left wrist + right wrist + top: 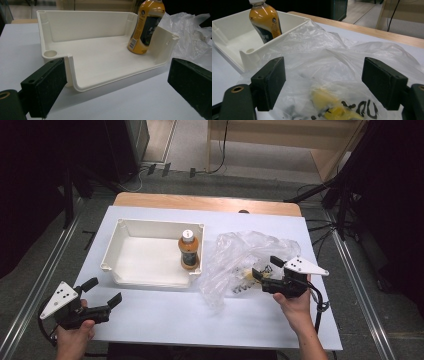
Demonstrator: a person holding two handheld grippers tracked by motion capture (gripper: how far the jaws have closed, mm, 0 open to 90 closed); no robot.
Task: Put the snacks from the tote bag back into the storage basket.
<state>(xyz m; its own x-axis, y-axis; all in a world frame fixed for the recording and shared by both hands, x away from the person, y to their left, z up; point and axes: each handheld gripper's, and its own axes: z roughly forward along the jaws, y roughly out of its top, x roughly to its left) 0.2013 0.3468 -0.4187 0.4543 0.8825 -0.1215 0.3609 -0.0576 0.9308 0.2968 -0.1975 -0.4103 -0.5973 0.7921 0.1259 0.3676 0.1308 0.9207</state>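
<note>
Two tongs were held over a white surface (165, 312), one in each hand. The left tongs (104, 292) were seen at the lower left of the high view, spread wide and empty, pointed toward a white tray (112, 252) at the centre left. In the left gripper view the tray (57, 25) lay just beyond the spread jaws, untouched. A bottle (189, 250) of orange drink was stood upright in the tray's right corner, against its wall. The right tongs (267, 268) were seen at the centre right of the high view, spread open at a crumpled clear bag (235, 252) that lay just right of the tray. In the right gripper view the bag (329, 50) was framed between the open jaws, and something yellow (324, 100) was seen inside it at the lower centre, with black lettering beside it. Nothing was pinched by either tongs.
</note>
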